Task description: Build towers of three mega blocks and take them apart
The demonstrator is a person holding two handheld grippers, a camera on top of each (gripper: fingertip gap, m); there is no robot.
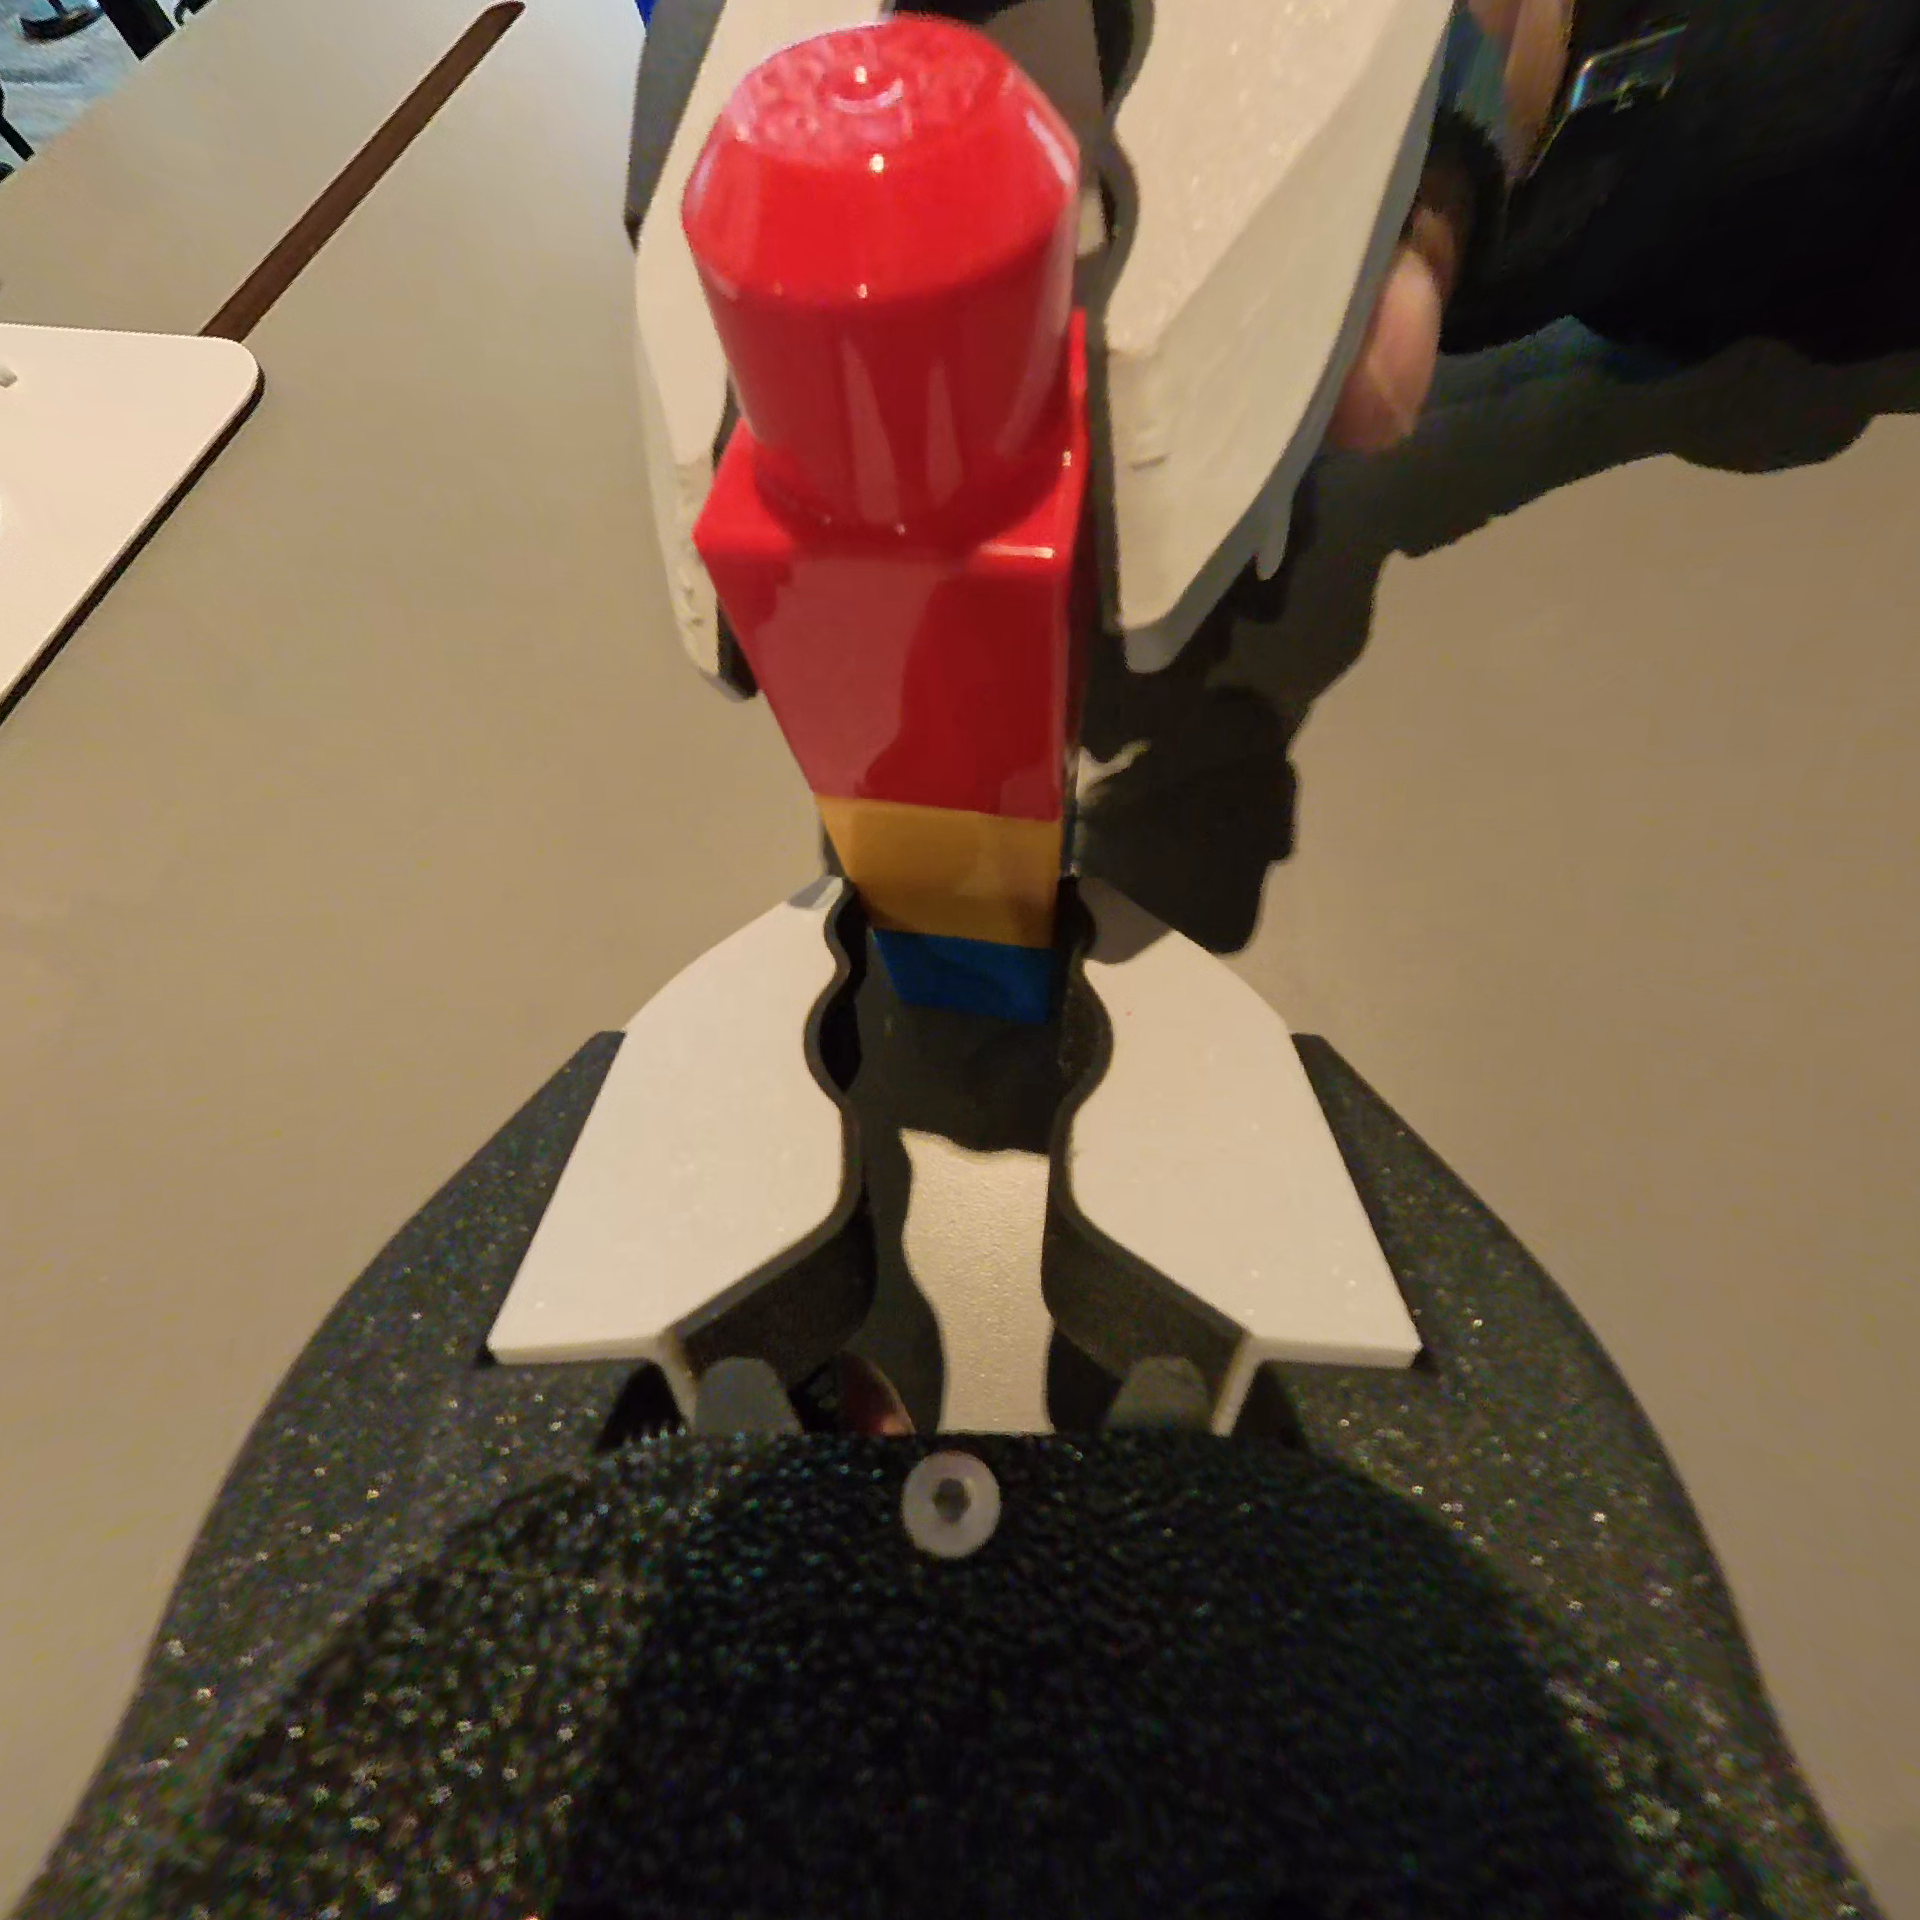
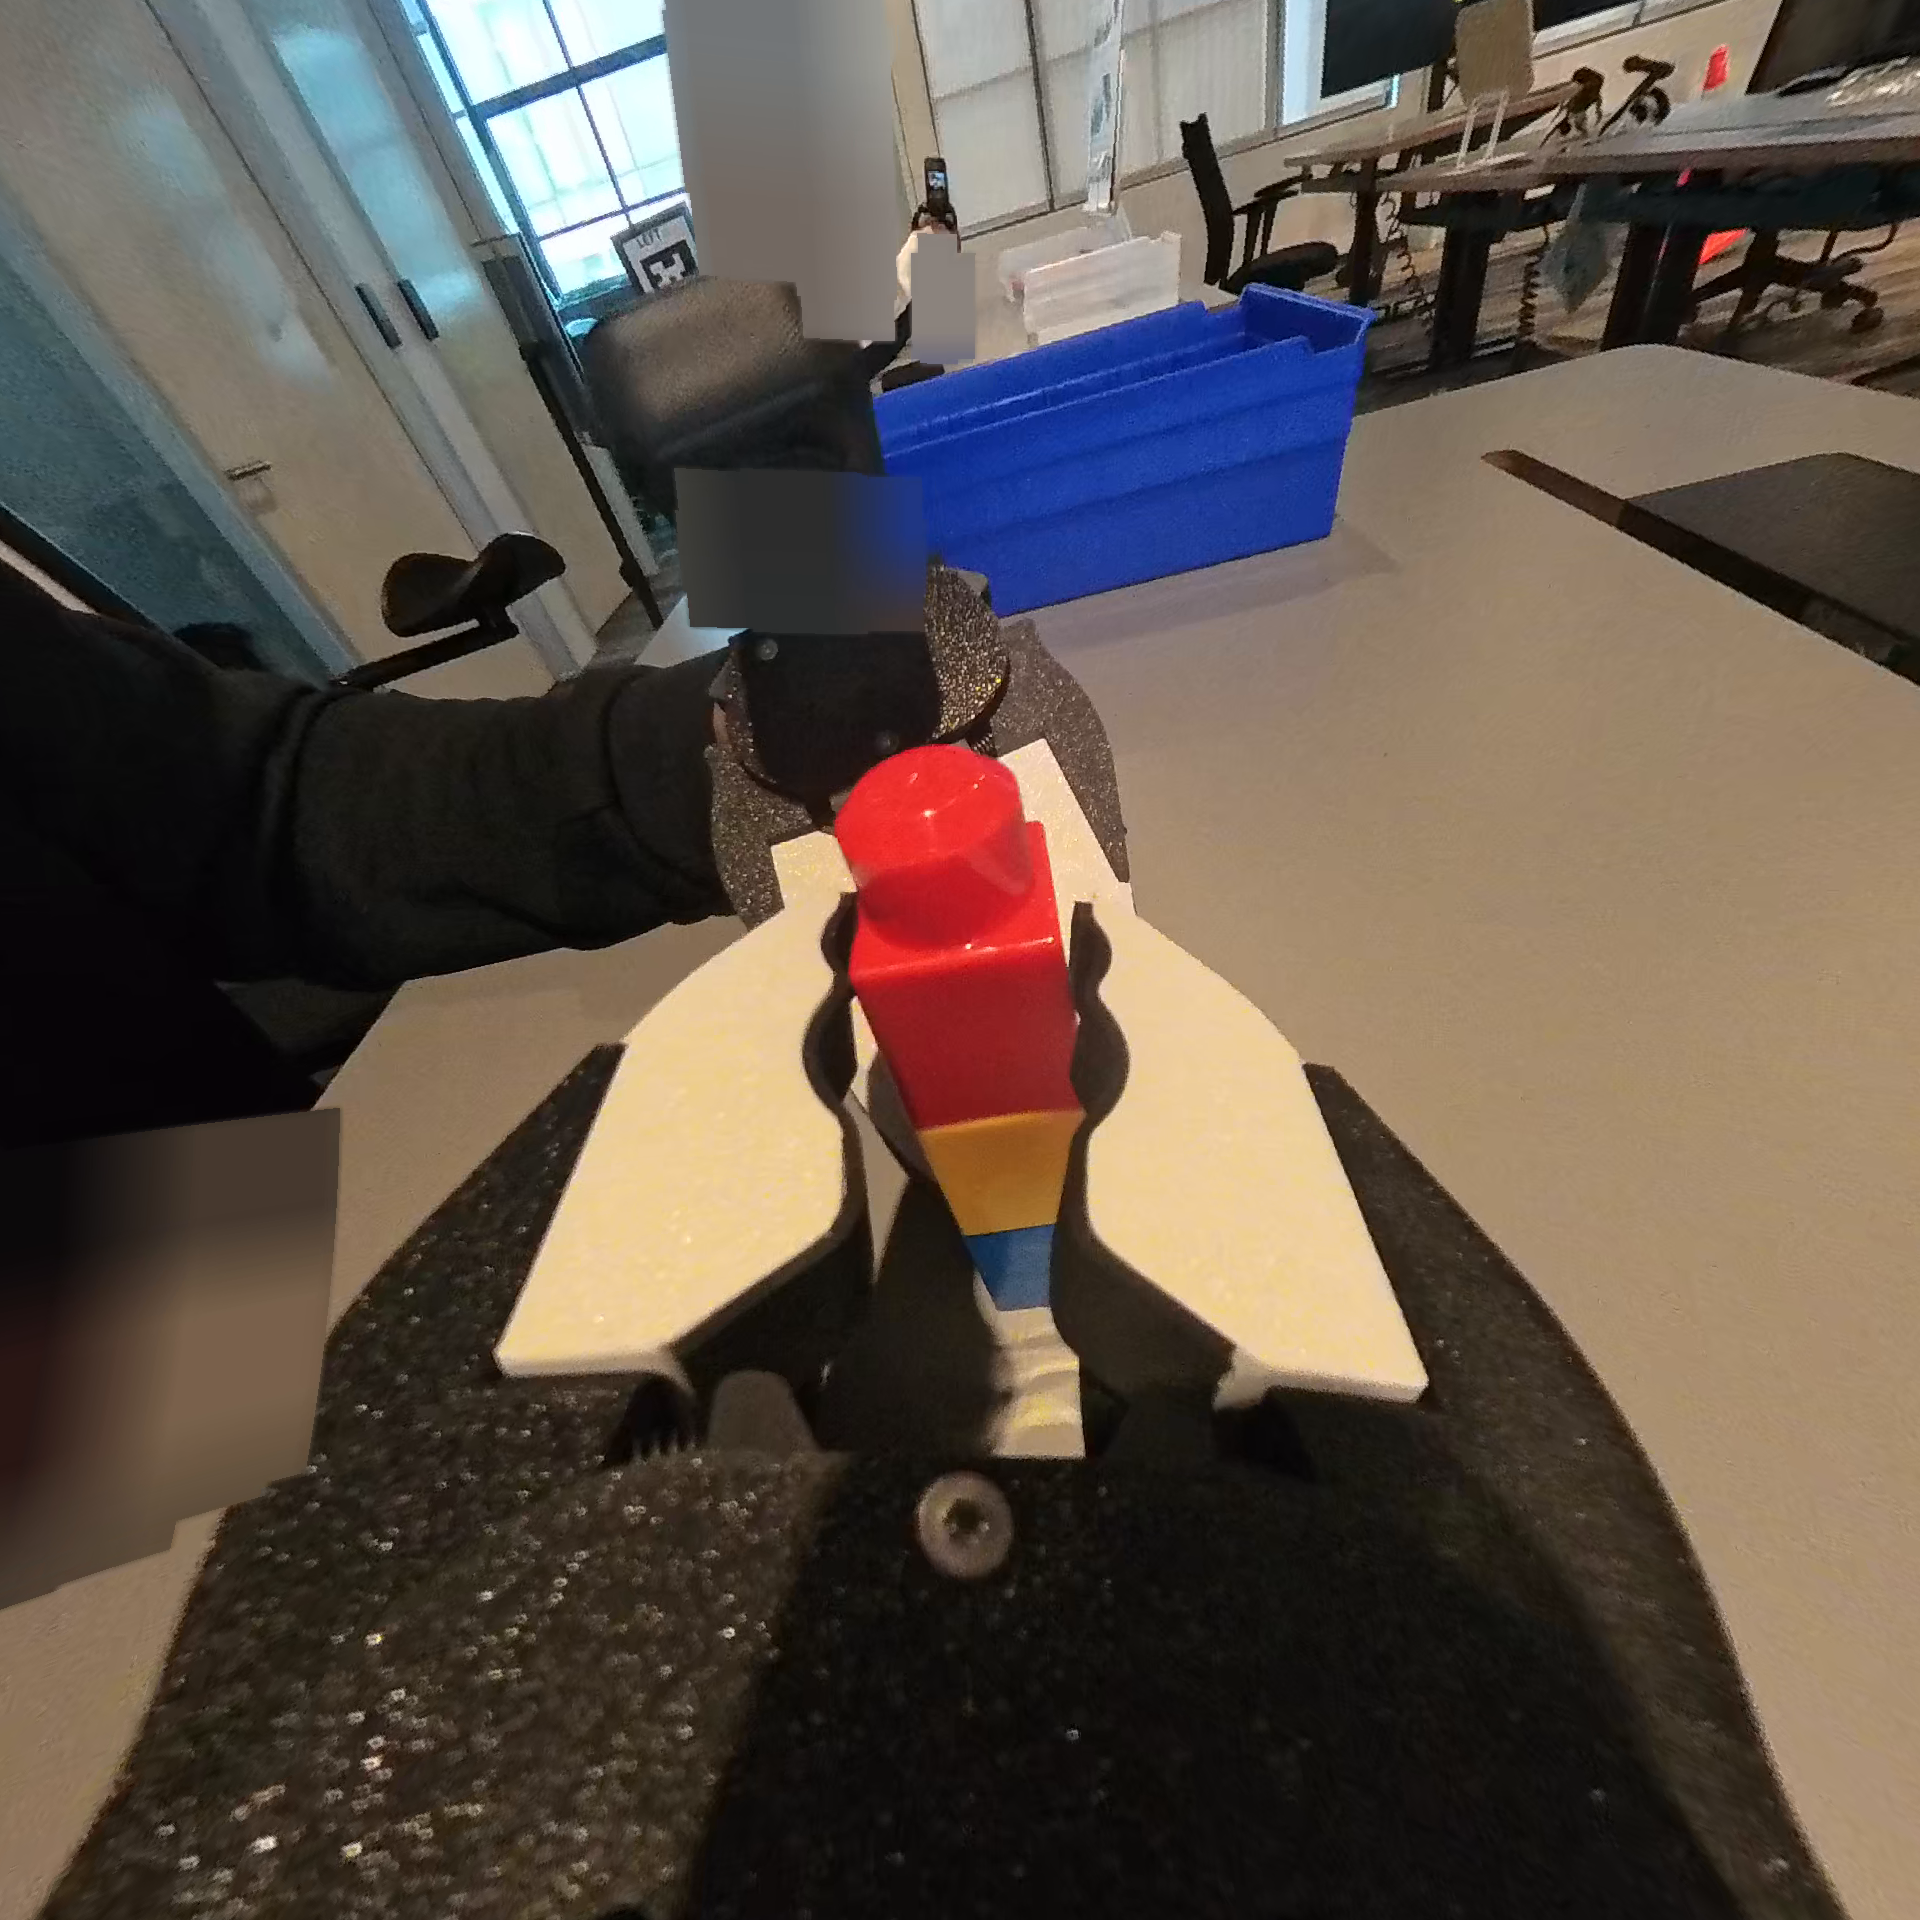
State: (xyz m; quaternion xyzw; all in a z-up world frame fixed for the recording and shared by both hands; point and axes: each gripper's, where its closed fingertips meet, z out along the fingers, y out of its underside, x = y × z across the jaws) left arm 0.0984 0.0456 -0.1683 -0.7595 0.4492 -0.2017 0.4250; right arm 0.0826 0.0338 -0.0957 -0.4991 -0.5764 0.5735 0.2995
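- Three blocks stand snapped into one tower: red block (image 1: 904, 582) on top, yellow block (image 1: 951, 868) in the middle, blue block (image 1: 971, 966) at the bottom.
- In the left wrist view, the left tool (image 1: 956, 935) has its white fingers pressed against the tower's lower part, pinching the yellow block; the blue block sits between the fingers just below.
- In the right wrist view, the right tool (image 2: 961, 997) closes its fingers on the sides of the red block, below the round stud.
- From the left wrist view the right tool (image 1: 1195, 343) shows beyond the tower, its white fingers flanking the red block, with a hand (image 1: 1392, 343) in a dark sleeve behind it.
- From the right wrist view the left tool (image 2: 894, 748) lies past the tower, held by an arm in a dark sleeve (image 2: 364, 821).
- Whether the blue block touches the grey tabletop (image 1: 416, 831) I cannot tell; the tower seems held above it, between both tools.
- No brand or writing can be read on the blocks.
- On the far tabletop stands a blue bin (image 2: 1132, 447).
- By the window a black-and-white square marker (image 2: 660, 255) stands, too small and blurred to make out.
- At the left edge of the left wrist view lies a white board (image 1: 94, 478) on the tabletop.
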